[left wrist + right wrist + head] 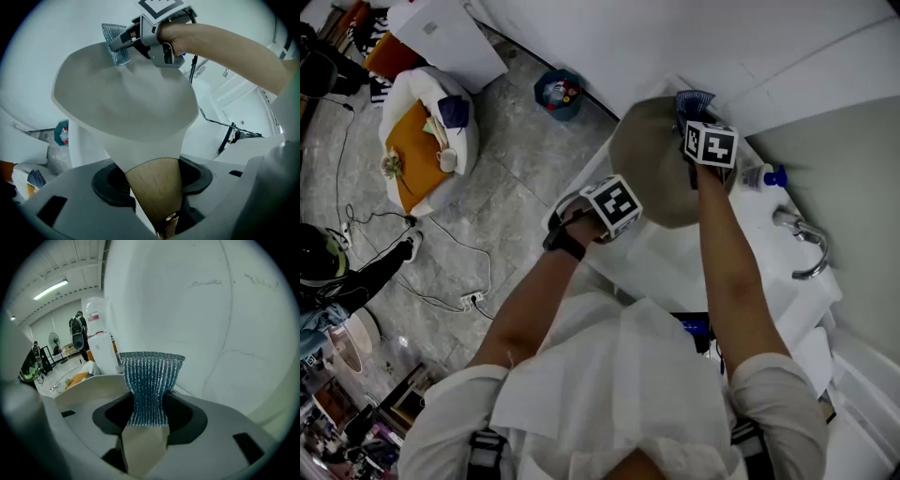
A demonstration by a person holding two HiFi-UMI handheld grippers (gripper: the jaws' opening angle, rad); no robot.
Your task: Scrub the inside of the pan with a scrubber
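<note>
Closest in, the left gripper [614, 206] is clamped down on the wooden handle [154, 187] of the pan [126, 98]. The jaws are partly closed, with the handle wedged between them, so that's a solid hold. The pan sits out in front of the person over the corner of the white counter [675, 267], with its pale inside facing up at them.

Over at the far rim, the right gripper [127, 38] has the sparkly blue scrubber [149, 376] pinched at the waist, and the loose end fans out past the jaws. The scrubber is right at the rim, but I honestly can't tell if it's pressing on the surface or just above it.

I'd say we're in the scrubbing step, at the outer end of a stroke. The next move needs the scrubber dragged back down into the bowl toward the handle with some pressure, while the left side holds the pan steady so it doesn't twist.

Room-wise, the white wall [694, 37] is just behind that far rim, so there's not much space to overshoot. The tap [802, 246] and a blue-capped bottle [766, 175] sit near on the right. To the left, the counter ends and drops to the floor.
</note>
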